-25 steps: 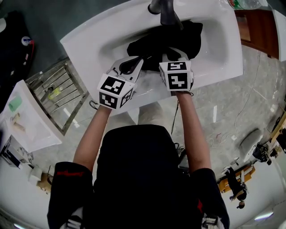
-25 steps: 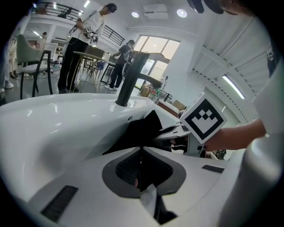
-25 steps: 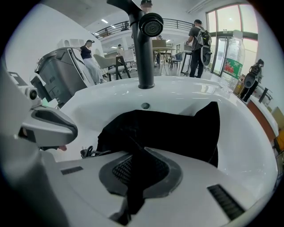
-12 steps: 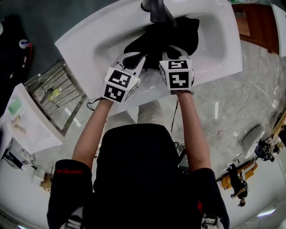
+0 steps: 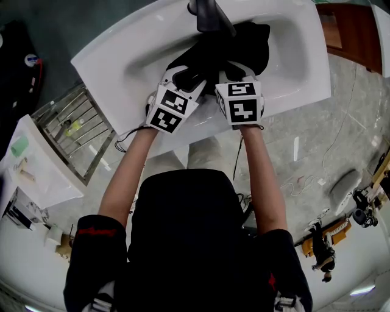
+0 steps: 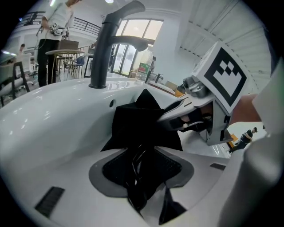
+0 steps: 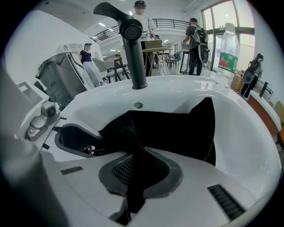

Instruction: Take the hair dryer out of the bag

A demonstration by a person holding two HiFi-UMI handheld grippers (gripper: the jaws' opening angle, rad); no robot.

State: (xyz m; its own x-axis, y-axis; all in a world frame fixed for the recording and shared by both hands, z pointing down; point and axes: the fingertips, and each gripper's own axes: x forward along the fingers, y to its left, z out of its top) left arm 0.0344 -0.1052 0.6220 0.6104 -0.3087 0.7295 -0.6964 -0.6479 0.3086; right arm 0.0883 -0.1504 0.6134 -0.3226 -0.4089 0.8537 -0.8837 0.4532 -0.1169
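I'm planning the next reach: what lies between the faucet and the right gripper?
The black bag, lying in the sink below the faucet; the right gripper is shut on its near fabric. The right gripper view shows this.

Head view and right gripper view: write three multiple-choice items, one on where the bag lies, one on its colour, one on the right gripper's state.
1. Where is the bag?
A) in the sink, below the faucet
B) on the floor
C) on a chair

2. What colour is the bag?
A) white
B) black
C) red

3. The right gripper is:
A) open, clear of the bag
B) out of view
C) shut on a fold of the bag

Answers:
1 A, the fabric lies inside the white basin.
2 B, it is dark against the white.
3 C, the right gripper view shows fabric pinched between the jaws.
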